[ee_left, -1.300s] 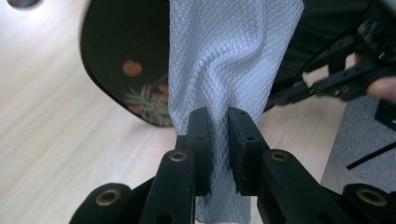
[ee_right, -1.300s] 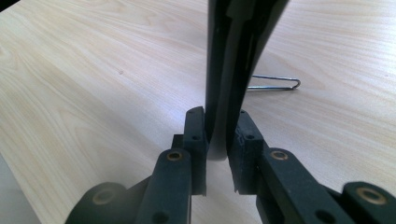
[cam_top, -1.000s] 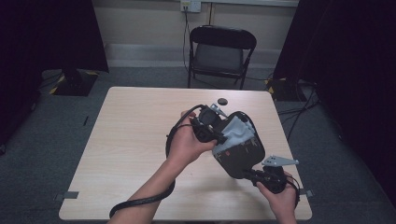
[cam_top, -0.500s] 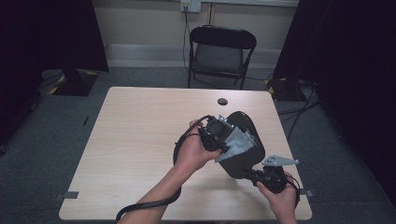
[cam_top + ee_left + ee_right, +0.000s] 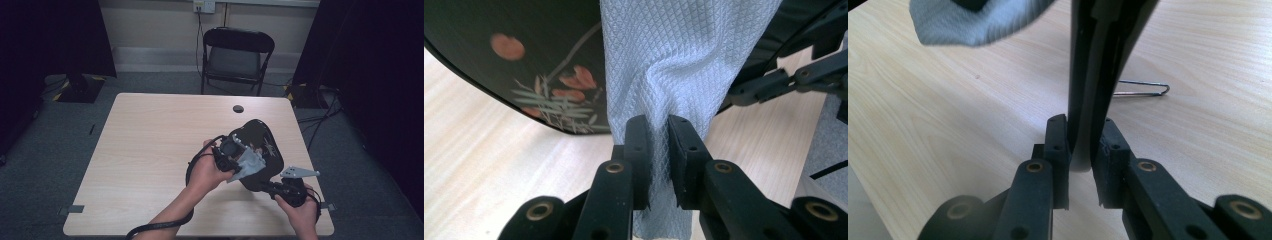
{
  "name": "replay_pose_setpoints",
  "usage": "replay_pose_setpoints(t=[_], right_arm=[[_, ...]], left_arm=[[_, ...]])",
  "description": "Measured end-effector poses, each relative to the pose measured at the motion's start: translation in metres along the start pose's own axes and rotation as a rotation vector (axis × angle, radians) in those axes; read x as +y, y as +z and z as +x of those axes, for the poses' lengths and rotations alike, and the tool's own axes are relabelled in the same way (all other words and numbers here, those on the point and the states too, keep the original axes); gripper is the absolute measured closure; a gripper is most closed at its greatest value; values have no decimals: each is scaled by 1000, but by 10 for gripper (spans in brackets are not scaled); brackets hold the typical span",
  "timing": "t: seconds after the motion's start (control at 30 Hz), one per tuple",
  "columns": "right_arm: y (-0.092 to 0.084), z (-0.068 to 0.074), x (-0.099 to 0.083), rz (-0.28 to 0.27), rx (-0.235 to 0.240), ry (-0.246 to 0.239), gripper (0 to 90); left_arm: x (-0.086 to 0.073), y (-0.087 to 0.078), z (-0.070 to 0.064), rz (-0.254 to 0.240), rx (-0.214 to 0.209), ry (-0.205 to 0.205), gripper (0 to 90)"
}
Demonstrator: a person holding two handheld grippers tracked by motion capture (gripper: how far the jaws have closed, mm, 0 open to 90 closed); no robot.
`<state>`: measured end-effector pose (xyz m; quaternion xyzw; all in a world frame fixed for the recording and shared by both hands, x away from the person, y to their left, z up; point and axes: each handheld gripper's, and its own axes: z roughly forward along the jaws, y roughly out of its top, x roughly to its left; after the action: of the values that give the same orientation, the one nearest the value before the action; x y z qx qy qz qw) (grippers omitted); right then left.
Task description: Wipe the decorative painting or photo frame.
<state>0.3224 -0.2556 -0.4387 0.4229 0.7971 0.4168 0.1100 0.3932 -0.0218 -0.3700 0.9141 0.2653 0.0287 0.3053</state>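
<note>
A black lacquered tray with painted red flowers is held on edge above the table's near right part. My right gripper is shut on its lower rim, and the rim rises straight up between the pads. My left gripper presses a grey cloth against the tray's face. In the left gripper view the jaws are shut on the bunched cloth, which lies spread against the tray.
The light wooden table has a round cable hole near its far edge. A bent metal wire lies on the tabletop behind the tray. A black folding chair stands beyond the table. My left gripper's cable trails off the near edge.
My left hand has come down the tray's face toward the near side, dragging the cloth with it. The right hand and its grip on the rim have stayed put.
</note>
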Motion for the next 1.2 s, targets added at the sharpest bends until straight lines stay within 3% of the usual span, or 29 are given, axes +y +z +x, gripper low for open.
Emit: replay_pose_setpoints(t=[0.73,1.03,1.2], right_arm=[[0,1,0,-1,-3,2,789],[0,1,0,-5,-3,3,789],[0,1,0,-6,-2,3,789]], left_arm=[[-44,53,5,70,-17,-78,800],[-56,68,5,104,-27,-90,801],[-59,69,5,96,-28,-94,801]])
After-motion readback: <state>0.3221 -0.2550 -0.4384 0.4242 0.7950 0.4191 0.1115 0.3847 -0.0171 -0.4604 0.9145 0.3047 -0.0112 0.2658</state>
